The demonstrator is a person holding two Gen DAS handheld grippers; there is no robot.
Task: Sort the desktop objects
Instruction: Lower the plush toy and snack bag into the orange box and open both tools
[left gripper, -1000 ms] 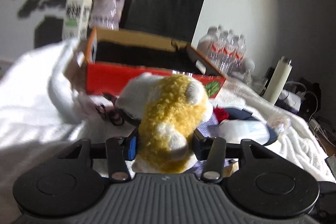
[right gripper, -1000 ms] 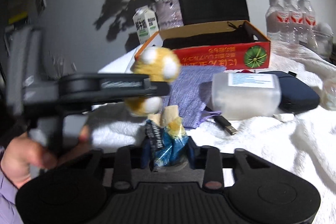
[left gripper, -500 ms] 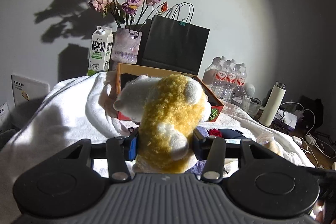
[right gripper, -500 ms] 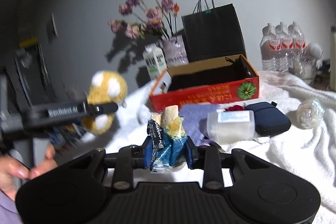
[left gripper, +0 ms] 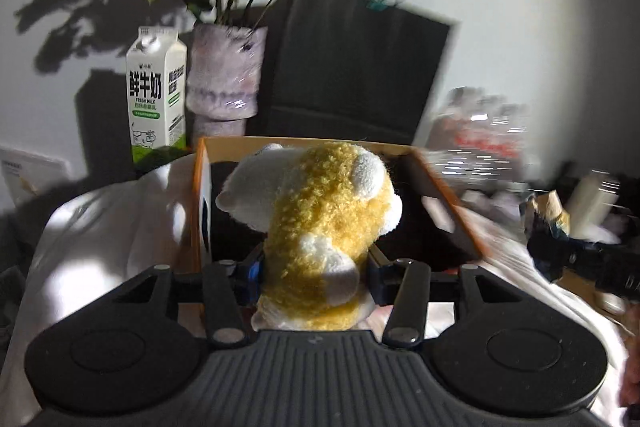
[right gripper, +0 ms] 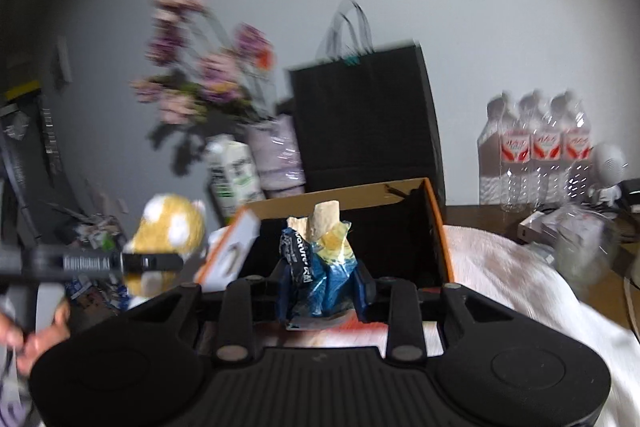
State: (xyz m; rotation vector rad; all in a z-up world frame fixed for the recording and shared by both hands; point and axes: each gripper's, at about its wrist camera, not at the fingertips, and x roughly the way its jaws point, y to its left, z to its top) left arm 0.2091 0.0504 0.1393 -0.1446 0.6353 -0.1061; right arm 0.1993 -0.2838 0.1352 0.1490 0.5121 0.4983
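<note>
My left gripper [left gripper: 316,271] is shut on a yellow and white plush toy [left gripper: 320,219], held just in front of the open orange cardboard box [left gripper: 200,195]. The plush also shows in the right wrist view [right gripper: 168,227], at the left. My right gripper [right gripper: 324,287] is shut on a crumpled blue and yellow snack wrapper [right gripper: 320,259], held in front of the same box [right gripper: 438,231]. The wrapper and right gripper show at the right edge of the left wrist view [left gripper: 548,215].
Behind the box stand a milk carton [left gripper: 156,103], a vase of purple flowers [left gripper: 224,75] and a black paper bag [left gripper: 352,67]. Water bottles [right gripper: 536,155] stand at the back right. A white towel [right gripper: 520,291] covers the desk.
Both grippers have moved closer to the cardboard box, each keeping its object. The box now fills the view just beyond the fingers.
</note>
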